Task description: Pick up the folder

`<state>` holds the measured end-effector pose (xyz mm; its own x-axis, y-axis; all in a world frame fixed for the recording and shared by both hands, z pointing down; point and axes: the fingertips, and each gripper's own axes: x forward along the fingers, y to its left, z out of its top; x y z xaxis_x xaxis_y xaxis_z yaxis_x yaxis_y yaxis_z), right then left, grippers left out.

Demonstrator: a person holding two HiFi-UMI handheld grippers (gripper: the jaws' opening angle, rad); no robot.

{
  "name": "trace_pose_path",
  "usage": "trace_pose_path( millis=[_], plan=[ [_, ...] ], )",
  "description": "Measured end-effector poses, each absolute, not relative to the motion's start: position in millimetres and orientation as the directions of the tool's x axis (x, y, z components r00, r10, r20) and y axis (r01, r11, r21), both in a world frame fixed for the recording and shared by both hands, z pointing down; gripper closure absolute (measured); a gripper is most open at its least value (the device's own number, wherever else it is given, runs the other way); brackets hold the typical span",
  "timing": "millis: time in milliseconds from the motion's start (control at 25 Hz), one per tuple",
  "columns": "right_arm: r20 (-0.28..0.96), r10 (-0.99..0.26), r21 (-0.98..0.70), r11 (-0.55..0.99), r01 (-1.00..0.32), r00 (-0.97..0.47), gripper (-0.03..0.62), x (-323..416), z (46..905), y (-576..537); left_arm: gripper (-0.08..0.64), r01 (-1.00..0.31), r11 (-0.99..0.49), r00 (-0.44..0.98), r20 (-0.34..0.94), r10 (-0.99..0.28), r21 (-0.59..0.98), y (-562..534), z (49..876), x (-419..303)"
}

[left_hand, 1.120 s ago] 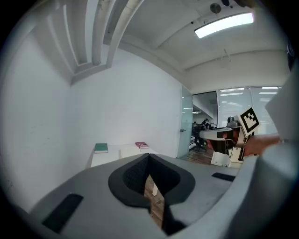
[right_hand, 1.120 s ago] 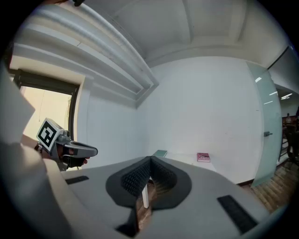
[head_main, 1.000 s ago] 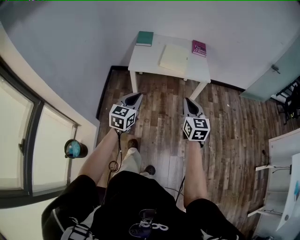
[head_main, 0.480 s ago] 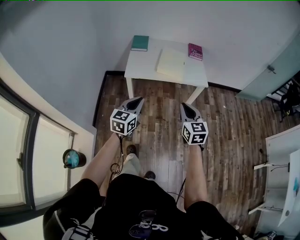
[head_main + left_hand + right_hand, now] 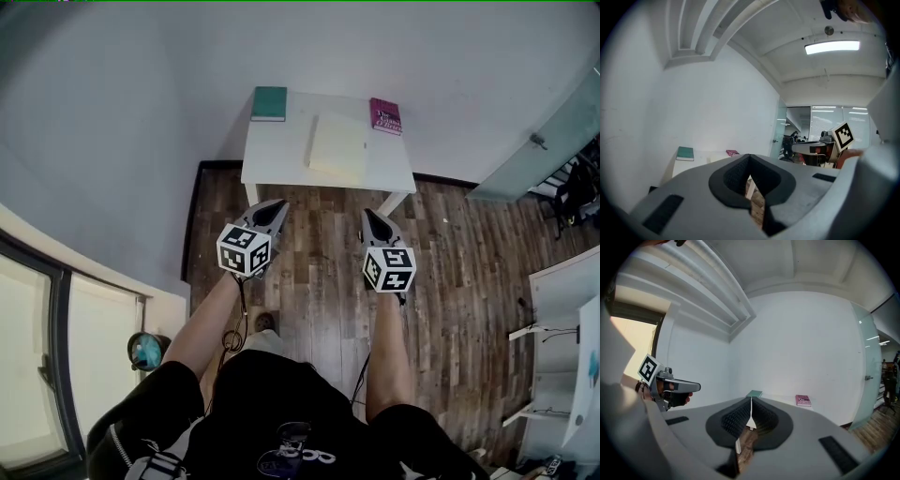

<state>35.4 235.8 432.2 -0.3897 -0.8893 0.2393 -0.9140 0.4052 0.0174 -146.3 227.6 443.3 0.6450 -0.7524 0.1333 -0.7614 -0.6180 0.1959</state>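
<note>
A pale yellow folder [image 5: 337, 150] lies flat in the middle of a small white table [image 5: 281, 155] against the far wall. A green book [image 5: 269, 103] sits at the table's back left and a magenta book [image 5: 385, 116] at its back right. My left gripper [image 5: 272, 208] and right gripper [image 5: 372, 217] are held side by side over the wood floor, just short of the table's front edge, both shut and empty. The left gripper view shows the green book [image 5: 685, 153] and magenta book [image 5: 732, 153] beyond its closed jaws. The right gripper view shows the same green book [image 5: 753, 393] and magenta book [image 5: 803, 401].
A tall window [image 5: 56, 375] runs along the left wall, with a dark round object [image 5: 147, 350] on its sill. A glass door [image 5: 534, 150] stands at the right. White desks [image 5: 562, 309] fill the right edge. Wood floor [image 5: 319, 272] lies between me and the table.
The person has walked toward the table, which now sits closer and larger in the head view. Both grippers moved forward together and stayed shut.
</note>
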Motion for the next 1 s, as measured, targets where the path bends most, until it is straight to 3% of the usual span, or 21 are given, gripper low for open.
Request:
trace_pose_path(
  millis=[1000],
  plan=[
    [0.305, -0.89, 0.009, 0.358, -0.934, -0.338, 0.568, -5.2, 464.1, 168.7, 0.538, -0.704, -0.669, 0.708, 0.165, -0.687, 0.237, 142.3, 466.8, -173.7]
  ],
)
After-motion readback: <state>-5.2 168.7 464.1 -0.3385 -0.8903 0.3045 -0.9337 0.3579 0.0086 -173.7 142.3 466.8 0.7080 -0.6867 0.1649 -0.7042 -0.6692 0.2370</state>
